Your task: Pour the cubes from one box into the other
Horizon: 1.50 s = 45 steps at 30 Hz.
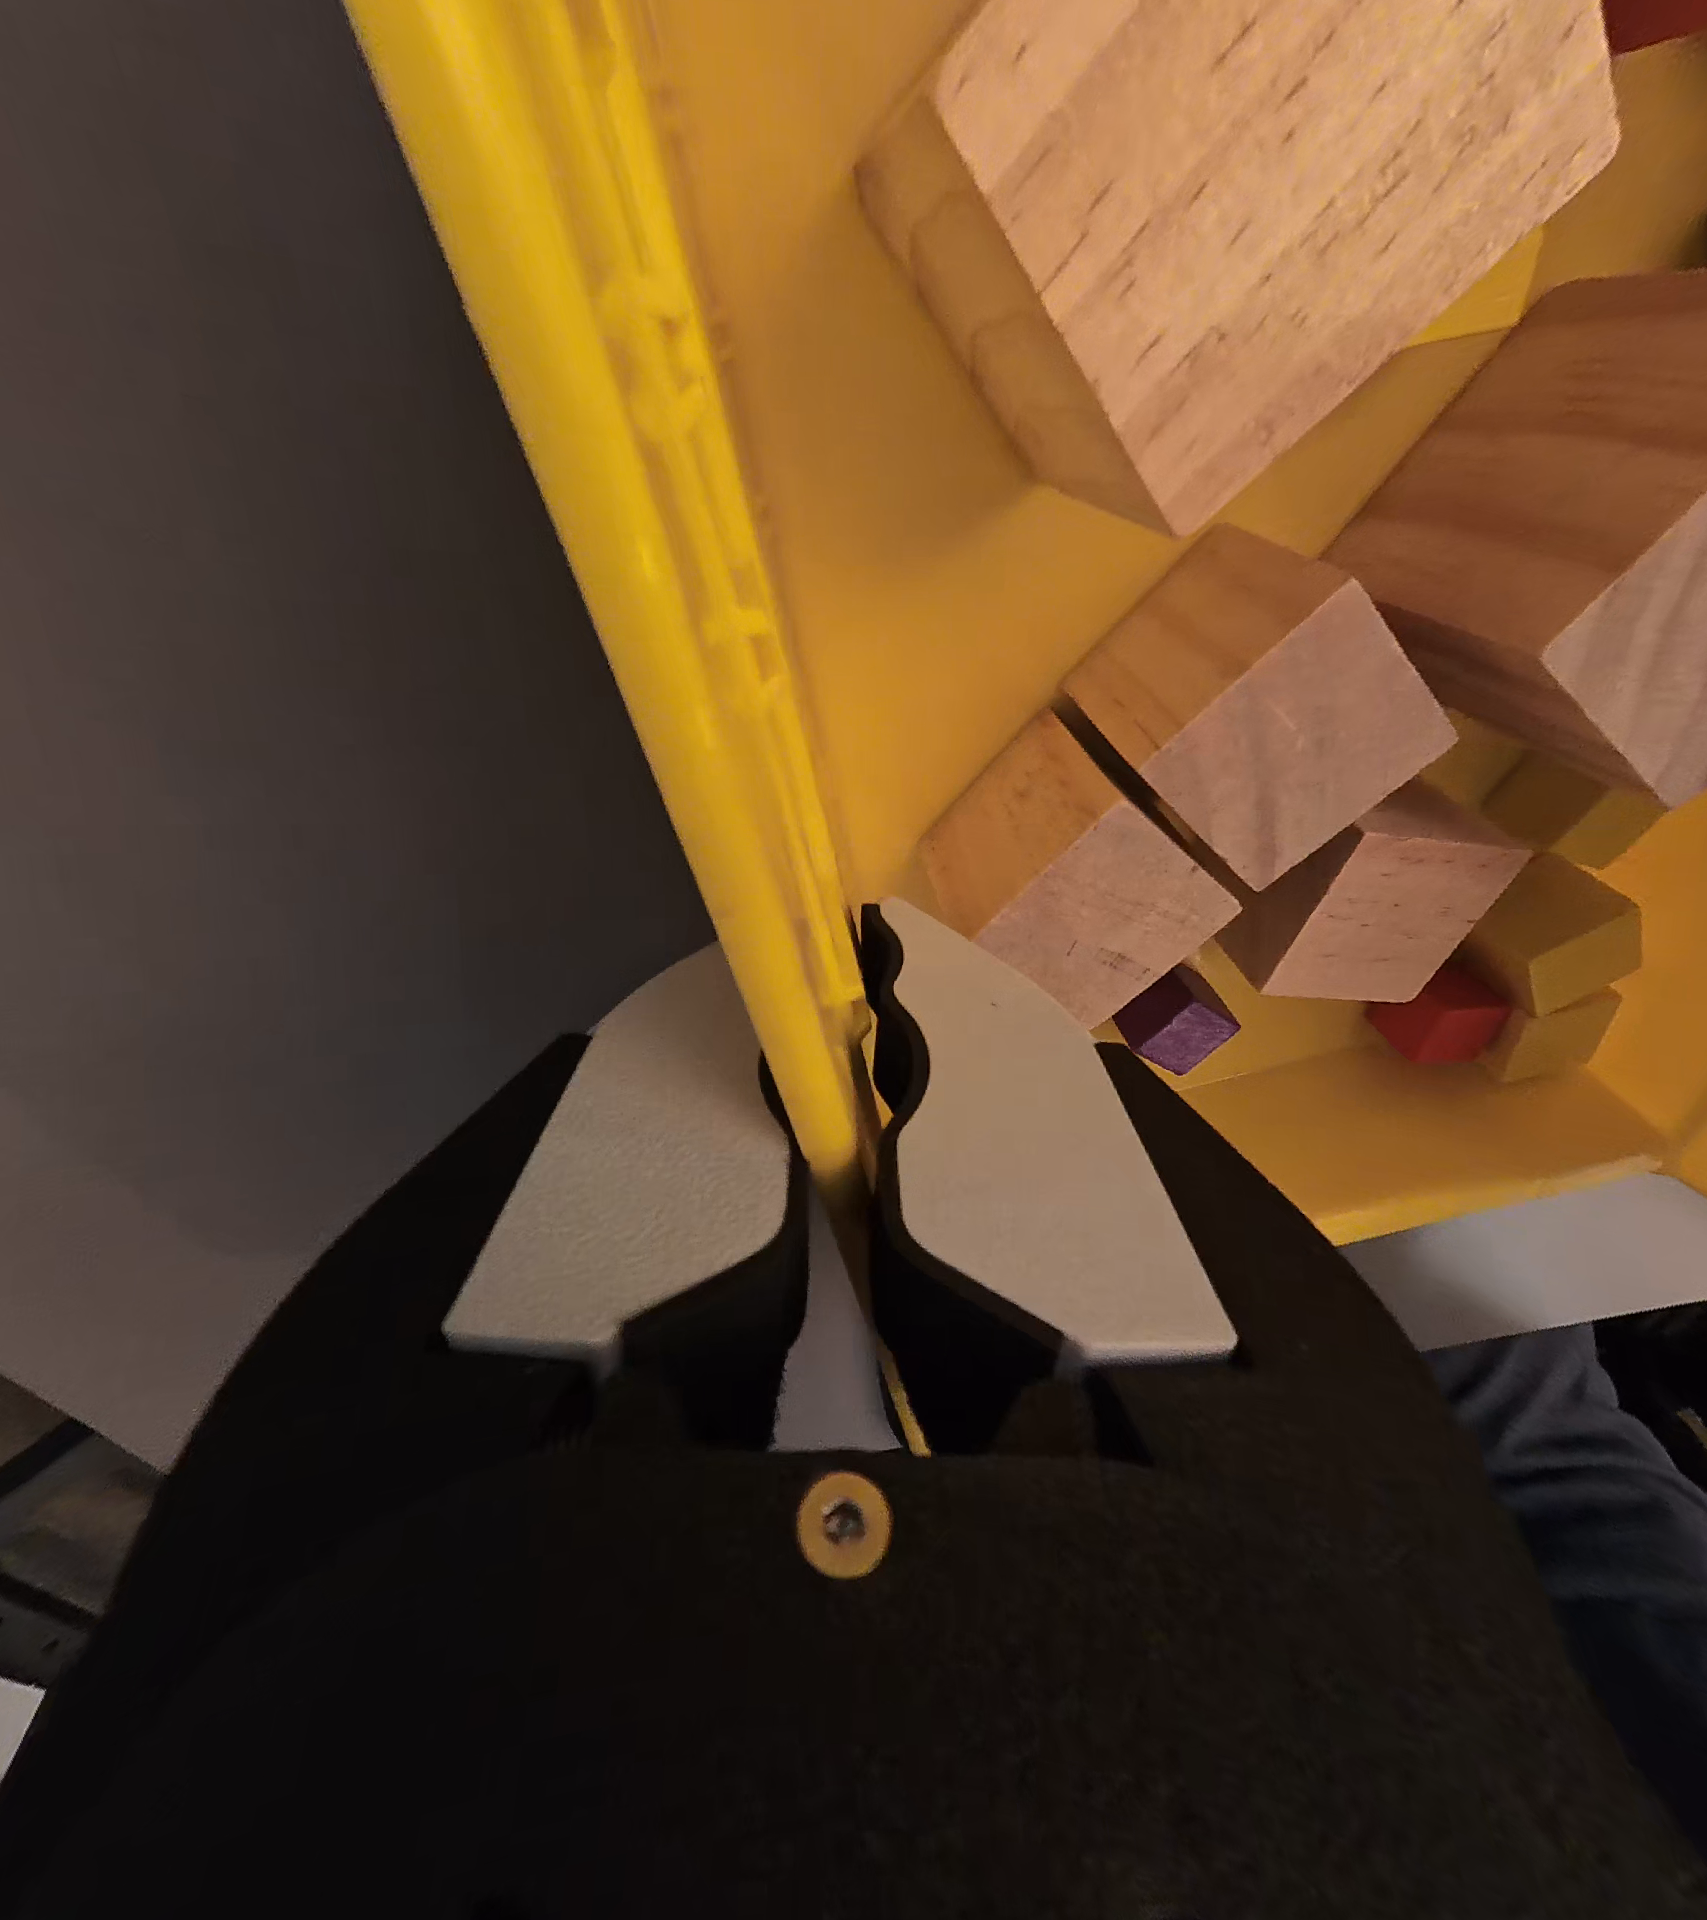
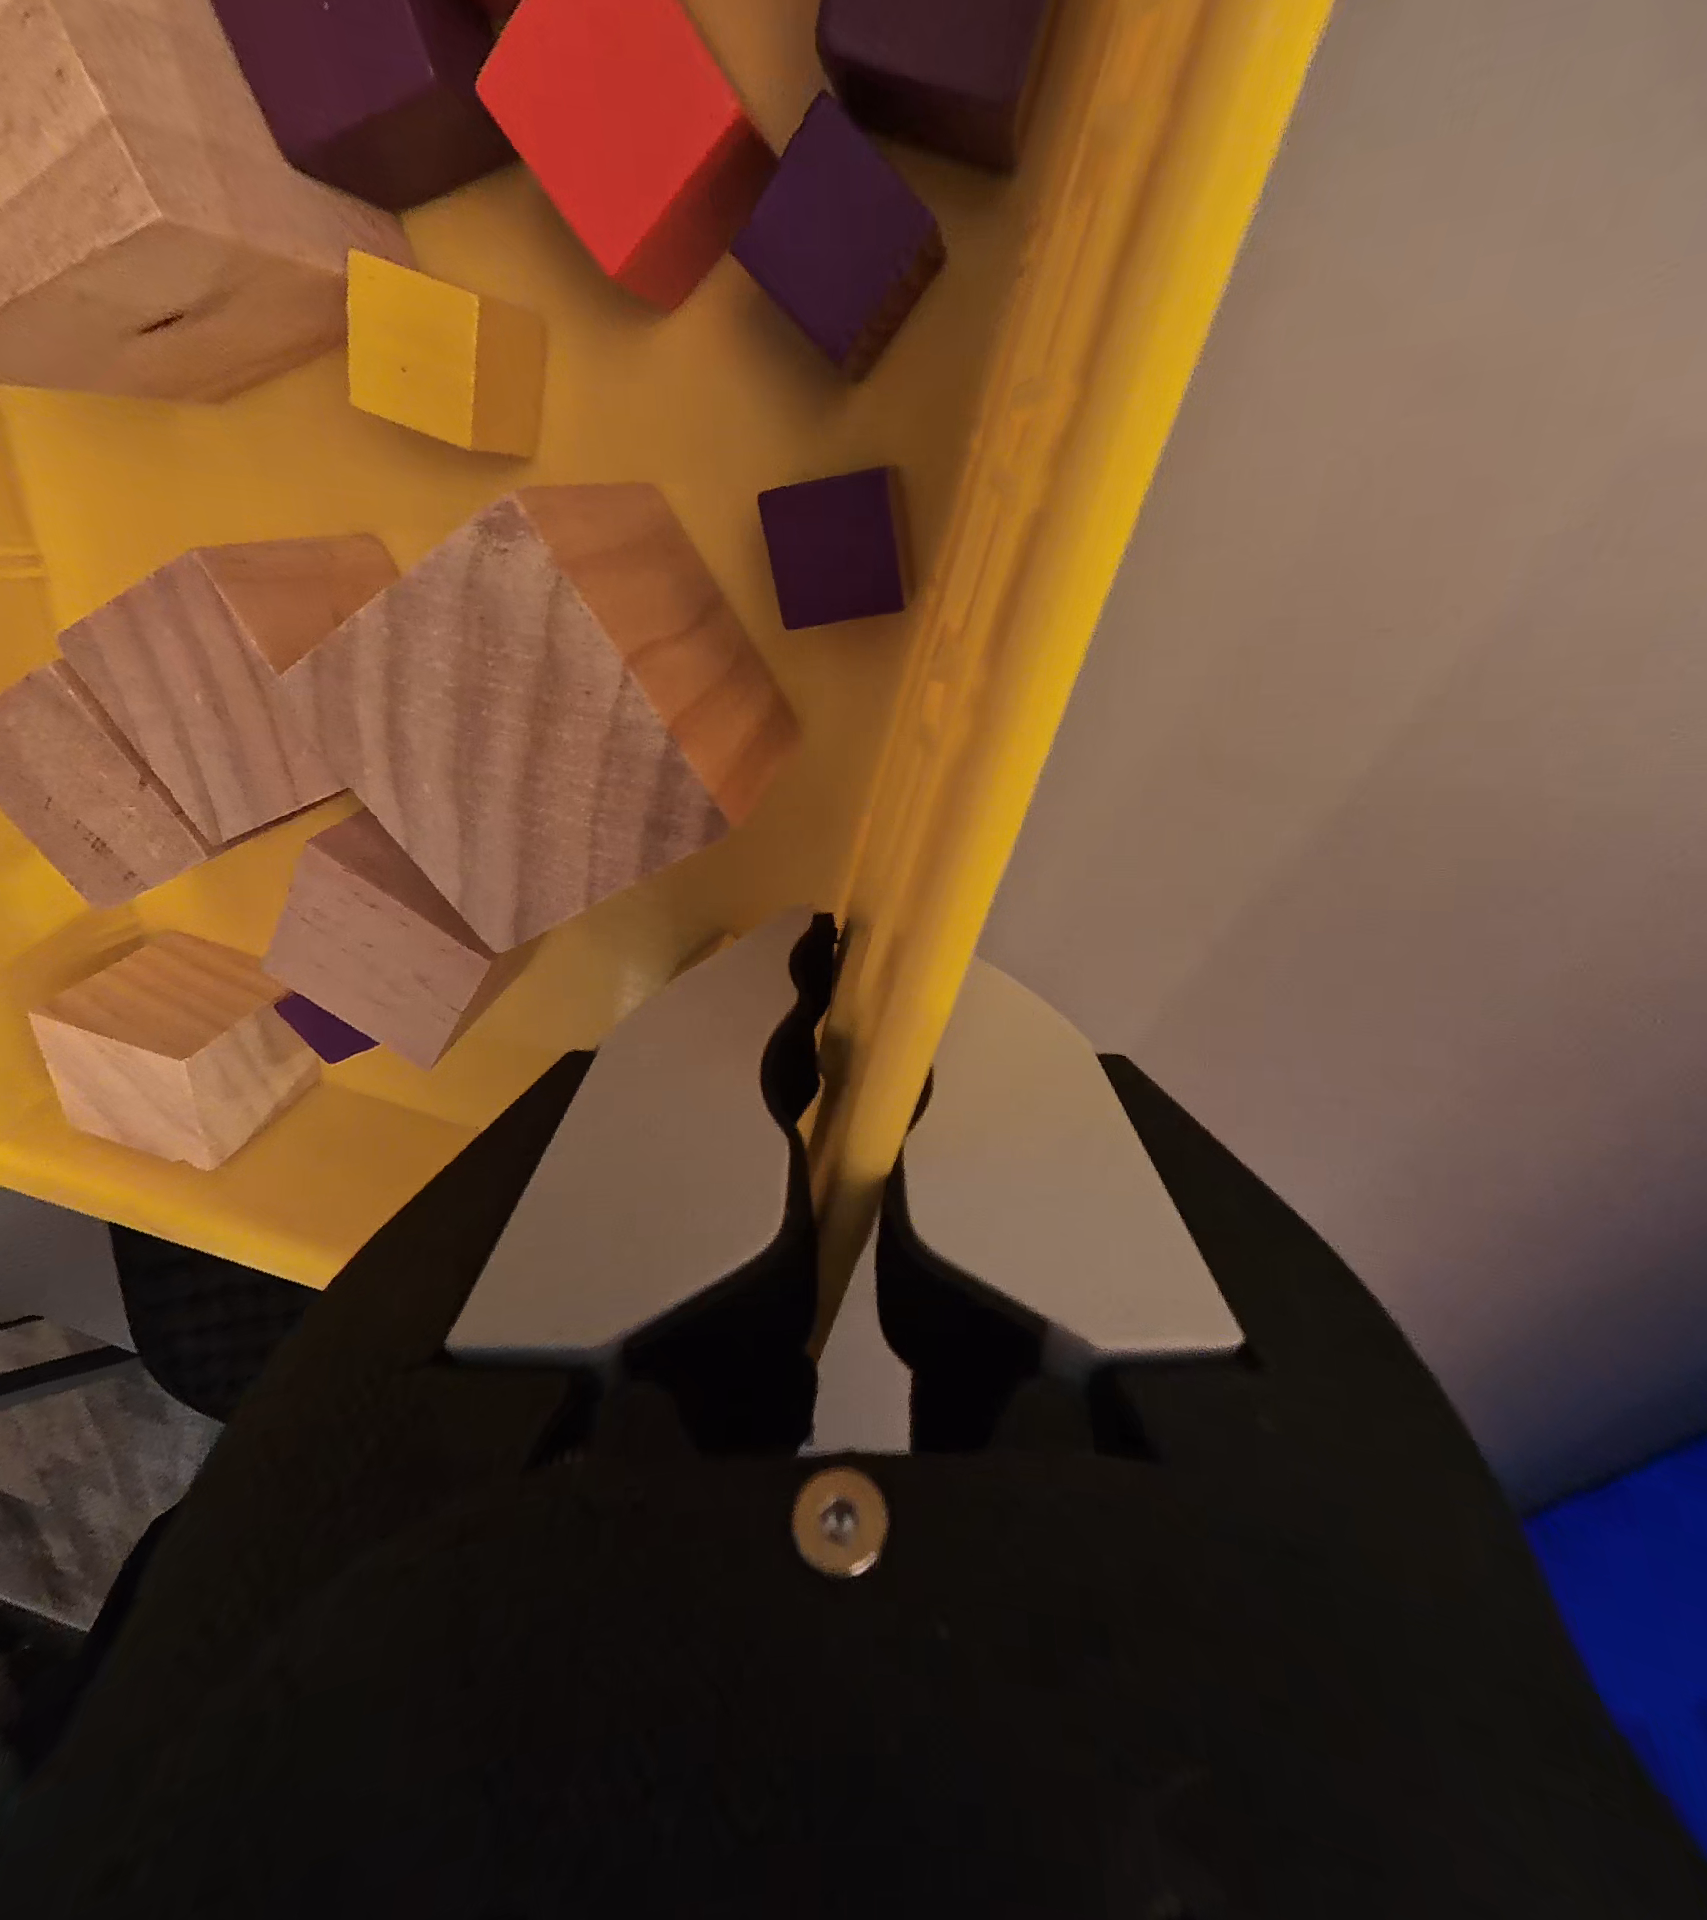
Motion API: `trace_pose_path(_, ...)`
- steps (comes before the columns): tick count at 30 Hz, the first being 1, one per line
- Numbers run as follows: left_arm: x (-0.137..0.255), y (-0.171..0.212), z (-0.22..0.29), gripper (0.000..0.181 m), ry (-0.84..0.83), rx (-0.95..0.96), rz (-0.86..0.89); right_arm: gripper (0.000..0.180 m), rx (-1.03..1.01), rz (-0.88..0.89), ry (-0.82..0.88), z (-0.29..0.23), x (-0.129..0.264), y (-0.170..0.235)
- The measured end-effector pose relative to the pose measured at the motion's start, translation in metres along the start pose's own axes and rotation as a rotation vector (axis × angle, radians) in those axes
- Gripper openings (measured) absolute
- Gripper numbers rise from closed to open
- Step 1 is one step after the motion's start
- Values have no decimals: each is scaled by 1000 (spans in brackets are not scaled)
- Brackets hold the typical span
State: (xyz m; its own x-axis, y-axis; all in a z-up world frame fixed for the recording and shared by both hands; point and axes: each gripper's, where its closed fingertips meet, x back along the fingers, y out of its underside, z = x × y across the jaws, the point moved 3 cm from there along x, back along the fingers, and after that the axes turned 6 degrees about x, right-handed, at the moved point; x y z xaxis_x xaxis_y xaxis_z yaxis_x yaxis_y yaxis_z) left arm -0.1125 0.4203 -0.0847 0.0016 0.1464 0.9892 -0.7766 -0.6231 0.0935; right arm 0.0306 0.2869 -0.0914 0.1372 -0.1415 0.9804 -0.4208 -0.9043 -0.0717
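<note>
Both hand-held grippers, left (image 1: 854,1049) and right (image 2: 854,1049), are pinching opposite rims of the yellow plastic box (image 1: 828,582), wooden and painted cubes (image 2: 516,717) lying between them.

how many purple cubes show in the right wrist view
5, maybe more hidden: two large at the top edge, one beside the red cube, one small by the yellow box wall, one peeking under wooden cubes.
</note>
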Motion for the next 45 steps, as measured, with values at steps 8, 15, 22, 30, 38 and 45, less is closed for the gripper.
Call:
trace_pose_path(8, 13, 9, 10, 7, -47, -19, -13, 5, 61, 18, -79, 6, 0, 1)
trace_pose_path(15, 66, 3, 48, 7, -342, -90, 29, 4, 18, 168, -250, 22, 14, 10)
trace_pose_path(22, 127, -17, 135, 8, -388, -167, 124, 5, -21, 301, -249, 86, 88, 23)
trace_pose_path(30, 182, -42, 276, 8, -307, -349, 325, 6, -94, 489, -68, 198, 201, 71)
trace_pose_path(38, 186, -52, 387, 8, -273, -492, 425, 10, -162, 630, 33, 283, 244, 130)
trace_pose_path(45, 167, -56, 445, 9, -388, -582, 470, 7, -233, 745, 13, 336, 223, 155)
